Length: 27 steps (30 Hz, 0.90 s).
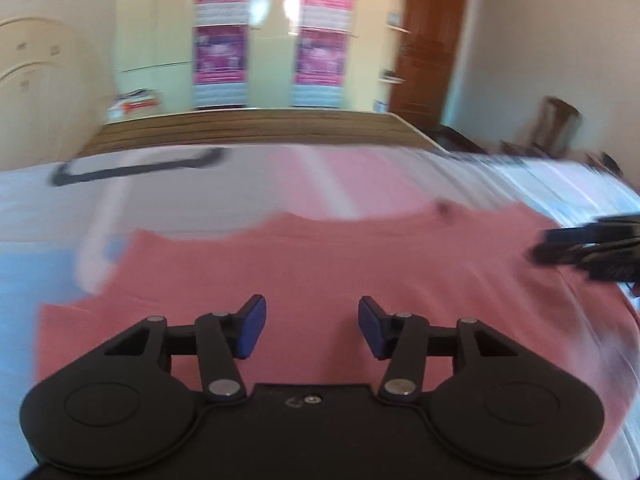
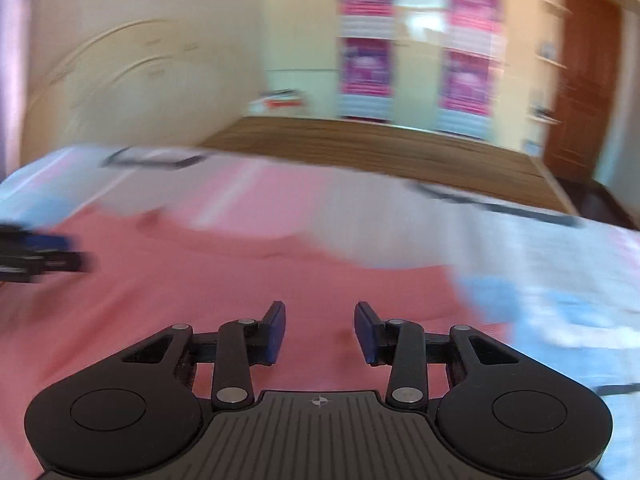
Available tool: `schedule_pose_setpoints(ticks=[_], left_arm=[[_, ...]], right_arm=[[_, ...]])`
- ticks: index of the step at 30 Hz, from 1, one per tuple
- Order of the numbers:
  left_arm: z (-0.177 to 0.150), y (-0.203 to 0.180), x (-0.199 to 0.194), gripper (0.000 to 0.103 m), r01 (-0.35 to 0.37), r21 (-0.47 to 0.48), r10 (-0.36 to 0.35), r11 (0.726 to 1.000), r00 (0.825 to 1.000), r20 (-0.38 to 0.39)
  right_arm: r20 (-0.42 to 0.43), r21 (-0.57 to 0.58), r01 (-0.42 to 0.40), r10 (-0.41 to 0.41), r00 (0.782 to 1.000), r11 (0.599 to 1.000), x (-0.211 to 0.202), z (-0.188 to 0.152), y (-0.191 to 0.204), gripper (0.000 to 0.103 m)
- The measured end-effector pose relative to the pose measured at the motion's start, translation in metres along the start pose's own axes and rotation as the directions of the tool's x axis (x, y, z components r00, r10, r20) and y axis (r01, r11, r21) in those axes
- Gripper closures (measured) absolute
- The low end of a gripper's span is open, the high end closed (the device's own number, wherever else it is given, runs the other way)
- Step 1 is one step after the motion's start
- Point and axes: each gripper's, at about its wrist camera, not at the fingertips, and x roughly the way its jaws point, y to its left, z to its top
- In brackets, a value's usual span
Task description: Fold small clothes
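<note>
Pink knit garment (image 1: 320, 264) lies spread flat on the patterned bedsheet (image 1: 168, 204), right under both tongs. Left gripper (image 1: 312, 326) hovers with jaws partly apart, nothing between them; right gripper (image 2: 320, 330) likewise, a narrower gap, empty. It looks light, soft and floppy, so it should crease easily; best pinched at a hem or corner beyond the fingertips, not mid-panel.

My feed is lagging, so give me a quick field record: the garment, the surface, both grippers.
garment: pink top, lying spread out and flat
surface: patterned bed sheet
left gripper: open, nothing between its fingers, above the top
right gripper: open, nothing held, above the top
image quality: both views blurred, fine folds unclear
</note>
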Motion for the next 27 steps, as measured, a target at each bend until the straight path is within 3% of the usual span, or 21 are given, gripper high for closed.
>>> schedule_pose_setpoints(ticks=[2, 6, 10, 13, 18, 20, 24, 27], left_arm=[[-0.011, -0.009, 0.012, 0.051, -0.025, 0.010, 0.026, 1.000, 0.999, -0.027], [-0.010, -0.006, -0.006, 0.055, -0.032, -0.035, 0.032, 0.999, 0.999, -0.006], [-0.023, -0.028, -0.040, 0.052, 0.023, -0.011, -0.022, 1.000, 0.998, 0.055], [-0.038, -0.048, -0.028, 0.052, 0.033, 0.012, -0.033, 0.999, 0.999, 0.007], [-0.039, -0.053, -0.037, 0.052, -0.015, 0.014, 0.015, 1.000, 0.999, 0.030], [-0.040, -0.042, -0.048, 0.052, -0.067, 0.019, 0.066, 0.998, 0.997, 0.051], [-0.060, 0.010, -0.062, 0.052, -0.160, -0.062, 0.160, 0.985, 0.987, 0.000], [-0.085, 0.042, -0.082, 0.050, -0.224, -0.096, 0.223, 0.970, 0.975, -0.022]], right_arm=[[-0.081, -0.064, 0.004, -0.009, 0.997, 0.998, 0.022, -0.014, 0.019, 0.064], [-0.053, 0.056, 0.063, -0.060, 0.997, 0.996, 0.022, -0.015, 0.013, 0.064], [0.037, -0.014, -0.050, 0.051, 0.998, 0.999, -0.018, -0.021, 0.037, 0.064], [-0.016, -0.064, -0.067, 0.067, 0.998, 0.996, -0.009, -0.038, 0.054, 0.064], [0.002, 0.017, -0.028, 0.028, 1.000, 0.999, -0.007, -0.037, 0.047, 0.064], [0.021, 0.022, 0.012, -0.012, 1.000, 1.000, -0.027, -0.045, 0.042, 0.064], [-0.056, 0.063, 0.145, -0.142, 0.988, 0.987, -0.057, -0.071, 0.008, 0.064], [-0.076, 0.077, 0.195, -0.189, 0.979, 0.978, -0.090, -0.095, -0.017, 0.064]])
